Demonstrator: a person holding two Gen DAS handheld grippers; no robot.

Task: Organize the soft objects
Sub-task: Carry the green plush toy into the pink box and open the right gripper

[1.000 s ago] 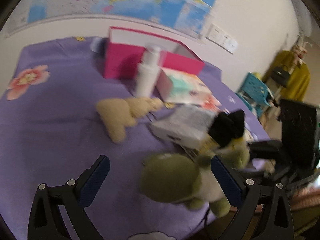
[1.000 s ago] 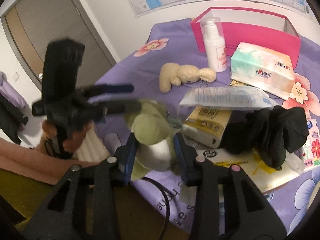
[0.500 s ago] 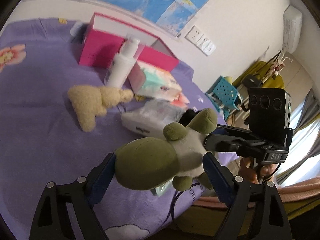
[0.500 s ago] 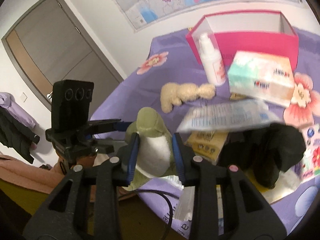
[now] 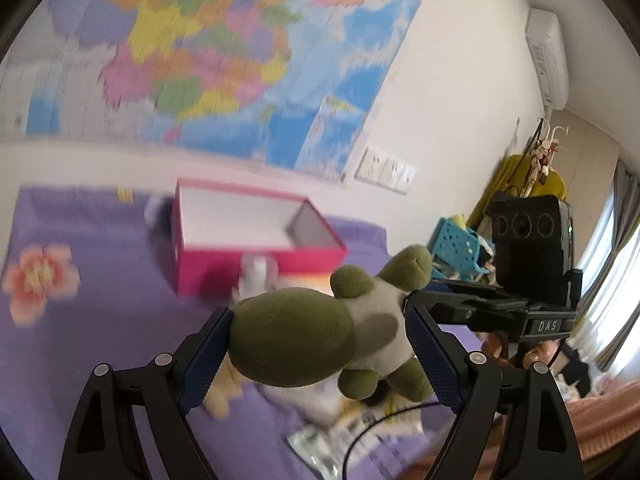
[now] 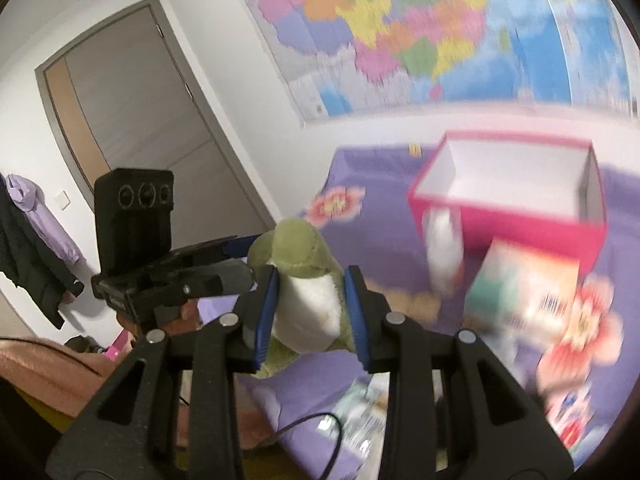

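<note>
I am holding the olive-green and white plush toy (image 5: 320, 336) up in the air between both grippers, above the purple flowered cloth on the table (image 5: 80, 340). The left gripper (image 5: 316, 356) has its jaws spread wide and pressed against the toy's green head on one side and its pale body on the other. The right gripper (image 6: 308, 312) is pinching the white belly with narrow jaws. The open pink cardboard box with the white inside (image 6: 516, 196) is sitting further back by the wall, and I am judging it as the place for soft things. To do this carry well, I am thinking of moving both hands together so the toy is not stretched, and clearing the white bottle (image 6: 442, 252) and the tissue pack (image 6: 524, 296) standing just in front of the box. I would bring the toy over the opening before either grip lets go. The background is blurred, so I am going gently
</note>
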